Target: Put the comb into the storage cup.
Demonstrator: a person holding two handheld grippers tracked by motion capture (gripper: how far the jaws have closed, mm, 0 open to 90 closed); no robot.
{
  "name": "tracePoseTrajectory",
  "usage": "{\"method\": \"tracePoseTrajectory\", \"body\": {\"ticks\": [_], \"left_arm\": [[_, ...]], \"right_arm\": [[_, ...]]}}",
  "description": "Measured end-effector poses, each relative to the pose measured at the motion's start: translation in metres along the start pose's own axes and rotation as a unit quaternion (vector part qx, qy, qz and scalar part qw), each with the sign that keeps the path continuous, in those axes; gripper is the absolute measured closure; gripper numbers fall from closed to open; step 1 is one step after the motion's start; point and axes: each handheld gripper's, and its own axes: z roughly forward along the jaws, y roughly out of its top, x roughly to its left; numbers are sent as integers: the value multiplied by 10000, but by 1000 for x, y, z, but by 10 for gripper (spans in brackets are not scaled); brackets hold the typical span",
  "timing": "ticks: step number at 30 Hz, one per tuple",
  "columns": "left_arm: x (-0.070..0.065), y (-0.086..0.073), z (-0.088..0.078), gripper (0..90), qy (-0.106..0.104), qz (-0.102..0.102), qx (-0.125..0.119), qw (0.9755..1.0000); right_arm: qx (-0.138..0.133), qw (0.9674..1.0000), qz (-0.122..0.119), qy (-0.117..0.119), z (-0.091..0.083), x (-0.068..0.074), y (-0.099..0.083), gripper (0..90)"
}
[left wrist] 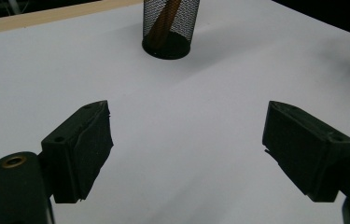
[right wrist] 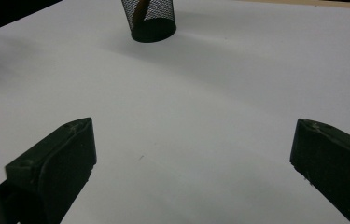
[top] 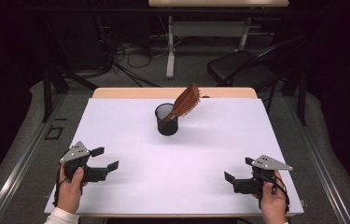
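Standing: wooden hairbrush (top: 186, 100), handle down in a black mesh cup (top: 166, 122), bristle head up & leaning toward the far right, past the cup rim.
Brush tilt: slanted, not upright; bristles face down-right in the high view.
Handle: seen thru the mesh in the left gripper view (left wrist: 163, 21) & as a sliver in the right gripper view (right wrist: 140, 8).
Cup: upright on the white table (top: 130, 121), centre-far area, near the back edge; casts a soft shadow to its right.
Cup in gripper views: top of frame in both, left gripper view (left wrist: 169, 25), right gripper view (right wrist: 150, 21), well ahead of each pair of jaws.
Left gripper (top: 103, 158): near-left corner of table, held in the person's left hand (top: 70, 184); jaws spread wide, nothing btwn them, just bare white table under them.
Right gripper (top: 239, 169): near-right corner, held in the right hand (top: 273, 200); jaws wide apart, nothing btwn them.
Gap: both grippers well apart from cup & brush, and from each other.
Plates: grey three-cornered plate on top of each gripper.
Beyond table: dark floor w/ cables, a black chair (top: 242, 65) far right, legs of a second desk (top: 210, 28) at the back.
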Motion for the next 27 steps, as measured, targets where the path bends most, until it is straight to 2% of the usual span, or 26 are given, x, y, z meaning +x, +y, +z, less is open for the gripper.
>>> {"method": "tracePoseTrajectory", "body": {"ticks": [9,18,27], "left_arm": [[9,-16,-4,159,140,-168,-92,9997],[16,-24,-6,159,253,-195,-196,9993],[21,-32,-4,159,308,-235,-183,9991]], "right_arm": [[-62,9998,96,-148,2,-9,-11,4],[-185,9992,264,-242,4,-15,-20,6],[-148,9982,452,-356,3,-23,-28,21]]}}
